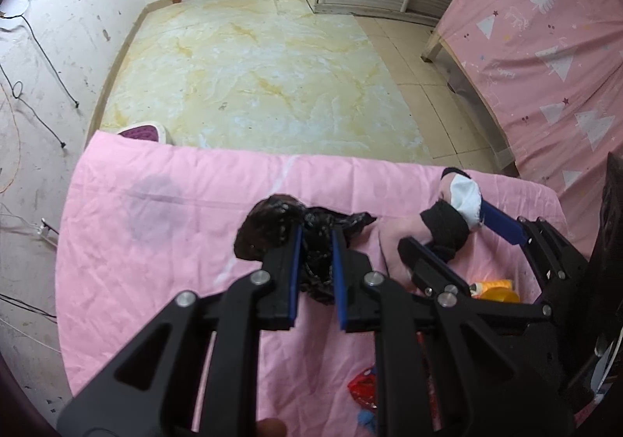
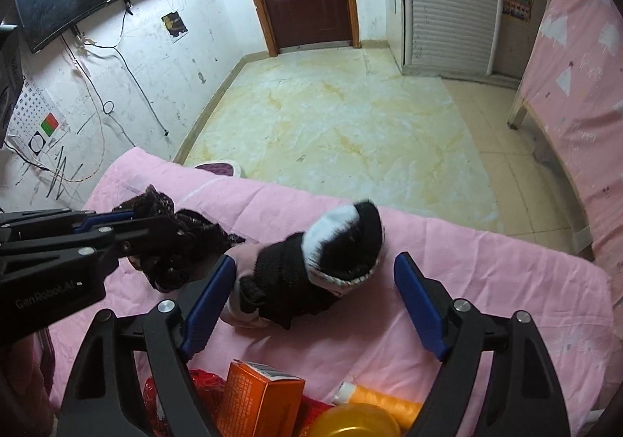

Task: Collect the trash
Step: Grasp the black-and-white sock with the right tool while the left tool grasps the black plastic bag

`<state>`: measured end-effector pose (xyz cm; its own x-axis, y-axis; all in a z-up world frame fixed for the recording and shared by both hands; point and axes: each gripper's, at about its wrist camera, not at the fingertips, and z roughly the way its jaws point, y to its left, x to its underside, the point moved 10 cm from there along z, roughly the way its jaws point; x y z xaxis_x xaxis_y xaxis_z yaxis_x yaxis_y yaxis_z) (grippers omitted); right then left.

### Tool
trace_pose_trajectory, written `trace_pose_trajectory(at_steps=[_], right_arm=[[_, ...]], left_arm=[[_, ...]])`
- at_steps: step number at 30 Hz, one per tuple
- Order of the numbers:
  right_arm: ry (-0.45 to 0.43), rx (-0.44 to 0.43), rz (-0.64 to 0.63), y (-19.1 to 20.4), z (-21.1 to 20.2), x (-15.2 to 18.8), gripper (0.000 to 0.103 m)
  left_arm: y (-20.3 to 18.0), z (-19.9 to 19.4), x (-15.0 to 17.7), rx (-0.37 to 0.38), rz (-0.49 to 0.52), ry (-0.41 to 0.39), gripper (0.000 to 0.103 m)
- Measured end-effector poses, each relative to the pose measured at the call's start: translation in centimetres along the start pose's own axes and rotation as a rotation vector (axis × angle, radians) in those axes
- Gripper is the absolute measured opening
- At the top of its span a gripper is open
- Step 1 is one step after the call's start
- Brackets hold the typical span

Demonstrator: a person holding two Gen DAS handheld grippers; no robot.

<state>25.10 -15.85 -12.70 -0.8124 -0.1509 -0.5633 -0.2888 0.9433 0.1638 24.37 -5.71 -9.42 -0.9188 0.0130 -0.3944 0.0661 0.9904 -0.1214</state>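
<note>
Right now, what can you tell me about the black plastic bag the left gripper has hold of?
The black plastic bag is thin, glossy, crinkled film, bunched into a crumpled wad with one ragged flap trailing toward the knitted bundle. The left gripper is shut on its gathered middle, blue pads pressing either side. It sits at the pink quilt, left of the bundle; whether it rests on the quilt or hangs just clear I cannot tell. Its mouth and contents are not visible.

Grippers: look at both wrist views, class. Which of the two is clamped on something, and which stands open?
The left gripper is clamped on the crumpled black plastic bag. The right gripper stands open, the black-and-white knitted bundle lying untouched between its fingers.
</note>
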Motion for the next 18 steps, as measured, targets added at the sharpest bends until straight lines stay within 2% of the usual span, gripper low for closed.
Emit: trace_pose_trajectory(at_steps=[1,2,6,9,18], right_arm=[[0.003,-0.013,-0.003,0.2,0.1,0.1,0.067],[0.006,-0.030,-0.005,0.4,0.1,0.2,0.056],[-0.002,-0.052,-0.009,1.0,-0.3,0.2,0.047],[-0.028,-0.056,0.001,0.9,-1.1,0.0,0.044],[-0.136,-0.071,0.028,-0.4,-6.5,-0.3,0.044]], left_arm=[[0.1,0.0,0.0,-0.002,-0.001,0.001,0.013],[0.1,0.0,0.0,-0.002,-0.002,0.002,0.013],[0.2,0.1,0.0,-0.009,-0.010,0.003,0.013],[0.1,-0.1,0.1,-0.014,-0.015,-0.001,0.013],[-1.2,-2.9,0.6,-0.019,0.005,-0.049,0.013]])
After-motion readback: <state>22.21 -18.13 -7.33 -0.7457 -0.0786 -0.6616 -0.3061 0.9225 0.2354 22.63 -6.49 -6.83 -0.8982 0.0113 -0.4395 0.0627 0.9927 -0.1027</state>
